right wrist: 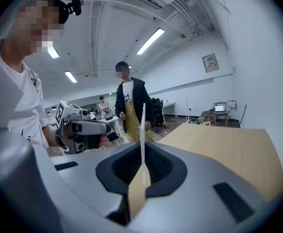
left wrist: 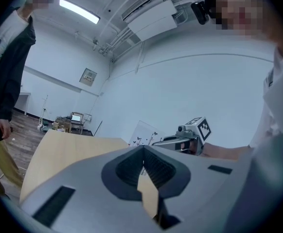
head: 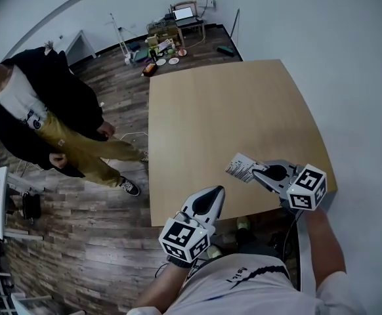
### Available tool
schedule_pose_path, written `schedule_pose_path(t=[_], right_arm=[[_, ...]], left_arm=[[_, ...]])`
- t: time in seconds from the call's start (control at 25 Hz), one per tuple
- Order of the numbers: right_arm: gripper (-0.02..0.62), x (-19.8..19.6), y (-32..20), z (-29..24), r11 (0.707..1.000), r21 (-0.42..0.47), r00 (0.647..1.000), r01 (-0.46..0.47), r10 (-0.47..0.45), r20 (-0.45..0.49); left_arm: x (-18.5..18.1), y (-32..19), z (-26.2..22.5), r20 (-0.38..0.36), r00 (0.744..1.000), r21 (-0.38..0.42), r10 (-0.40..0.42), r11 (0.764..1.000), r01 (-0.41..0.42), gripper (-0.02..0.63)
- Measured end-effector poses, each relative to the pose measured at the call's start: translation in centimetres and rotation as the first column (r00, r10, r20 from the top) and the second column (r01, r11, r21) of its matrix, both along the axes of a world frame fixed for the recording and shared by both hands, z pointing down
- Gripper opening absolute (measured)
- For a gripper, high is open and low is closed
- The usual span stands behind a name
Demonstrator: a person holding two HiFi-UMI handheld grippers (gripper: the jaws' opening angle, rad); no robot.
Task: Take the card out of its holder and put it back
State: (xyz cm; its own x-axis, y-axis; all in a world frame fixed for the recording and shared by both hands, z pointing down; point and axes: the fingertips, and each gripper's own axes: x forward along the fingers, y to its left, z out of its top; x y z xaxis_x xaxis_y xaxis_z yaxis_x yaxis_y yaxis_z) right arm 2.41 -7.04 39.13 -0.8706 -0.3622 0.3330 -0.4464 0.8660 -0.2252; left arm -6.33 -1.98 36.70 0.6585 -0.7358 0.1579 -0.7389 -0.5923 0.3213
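Observation:
A white printed card (head: 241,167) is held a little above the near right part of the wooden table (head: 230,104), pinched at one end by my right gripper (head: 256,170). In the right gripper view the card (right wrist: 142,125) stands edge-on as a thin white line between the shut jaws of my right gripper (right wrist: 142,155). My left gripper (head: 220,189) hovers over the table's near edge, a short way left of the card and apart from it, its jaws shut on nothing. The left gripper view looks past its own tips (left wrist: 143,151) to the card (left wrist: 144,132) and the right gripper (left wrist: 183,141).
A person in a black jacket (head: 43,110) stands on the wood floor left of the table. A small desk with a laptop (head: 184,15) and scattered items (head: 161,48) sit at the far wall.

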Motion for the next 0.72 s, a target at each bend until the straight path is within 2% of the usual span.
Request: schedule_pose_path(t=[0.2, 0.44, 0.72], right_arm=[[0.026, 1.7, -1.0, 2.7, 1.000, -0.007, 0.999, 0.018, -0.018, -0.027], [0.026, 2.0, -2.0, 5.3, 0.990, 0.002, 0.988, 0.140, -0.139, -0.069], [0.026, 2.3, -3.4, 9.8, 0.965, -0.007, 0.954, 0.261, -0.260, -0.148]], left_arm=[[0.5, 0.0, 2.5, 0.011, 1.000, -0.023, 0.001, 1.000, -0.001, 0.012], [0.7, -0.7, 3.6, 0.019, 0.999, -0.055, -0.026, 0.998, 0.027, 0.012], [2.1, -1.3, 4.6, 0.037, 0.997, -0.090, -0.070, 0.993, 0.073, 0.012]])
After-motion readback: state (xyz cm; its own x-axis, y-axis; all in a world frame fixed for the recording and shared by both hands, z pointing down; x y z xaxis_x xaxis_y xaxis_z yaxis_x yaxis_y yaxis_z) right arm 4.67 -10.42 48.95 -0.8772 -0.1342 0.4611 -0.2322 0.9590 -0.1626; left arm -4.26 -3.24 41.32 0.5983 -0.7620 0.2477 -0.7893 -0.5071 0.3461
